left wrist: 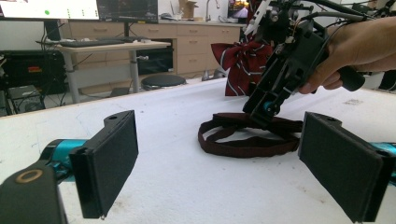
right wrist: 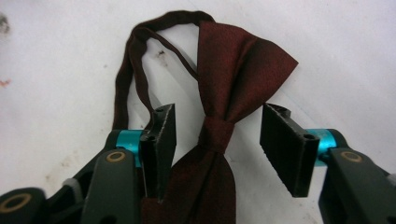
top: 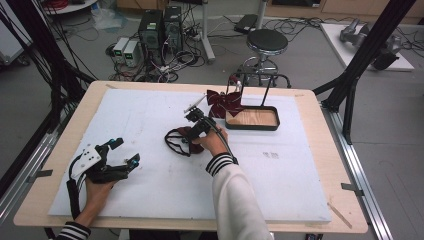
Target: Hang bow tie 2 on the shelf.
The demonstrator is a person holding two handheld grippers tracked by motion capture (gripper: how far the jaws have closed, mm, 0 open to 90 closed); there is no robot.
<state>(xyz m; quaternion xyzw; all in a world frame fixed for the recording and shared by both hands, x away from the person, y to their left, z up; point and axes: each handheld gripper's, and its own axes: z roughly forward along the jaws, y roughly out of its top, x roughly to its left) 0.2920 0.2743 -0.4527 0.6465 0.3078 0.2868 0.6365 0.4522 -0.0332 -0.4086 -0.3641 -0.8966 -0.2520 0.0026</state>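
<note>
Grippers over a dark red bow tie on the white mat.
High view: the right gripper (top: 192,117) hangs over the bow tie (top: 181,140); the tray (top: 252,119) and striped bow (top: 220,102) sit near. Left gripper view: the left gripper (left wrist: 217,154) is wide apart, holding nothing. Right gripper view: spread jaws sit beside the knot (right wrist: 215,133); squeeze there, missing the strap (right wrist: 135,70).

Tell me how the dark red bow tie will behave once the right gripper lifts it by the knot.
The bow tie looks like soft fabric, so its wings would probably droop. Its thin strap lies in loose loops and would likely dangle. It seems light for the right gripper.
</note>
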